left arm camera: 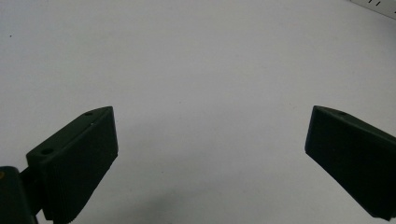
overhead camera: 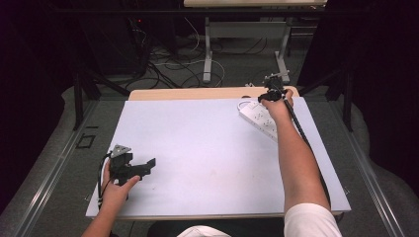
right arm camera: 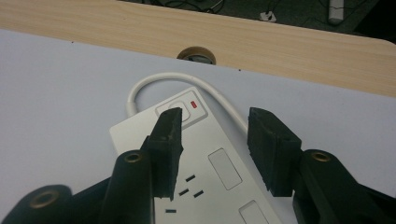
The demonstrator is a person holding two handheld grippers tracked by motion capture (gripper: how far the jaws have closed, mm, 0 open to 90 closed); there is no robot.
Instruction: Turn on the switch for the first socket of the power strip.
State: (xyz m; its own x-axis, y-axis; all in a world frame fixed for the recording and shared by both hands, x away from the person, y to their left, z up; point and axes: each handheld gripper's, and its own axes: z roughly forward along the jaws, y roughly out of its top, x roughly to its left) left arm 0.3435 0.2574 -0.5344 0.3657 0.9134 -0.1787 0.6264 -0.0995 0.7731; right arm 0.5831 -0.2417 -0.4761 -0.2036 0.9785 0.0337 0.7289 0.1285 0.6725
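Black jaws of my right tool (right arm camera: pixel 212 140) stand part open, empty, over the power strip (right arm camera: pixel 205 163): rigid, light, smooth plastic; I judge gripping across its width best.

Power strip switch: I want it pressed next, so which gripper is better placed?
Right. The right gripper hangs over the power strip, jaws apart beside its switch. The left gripper is at the table's near left edge.

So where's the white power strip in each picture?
High view: power strip at the table's far right, under the right hand-held gripper.
Left gripper view: a white corner at top right.
Right gripper view: centre, between the jaws.
Shared landmark: the white mat.
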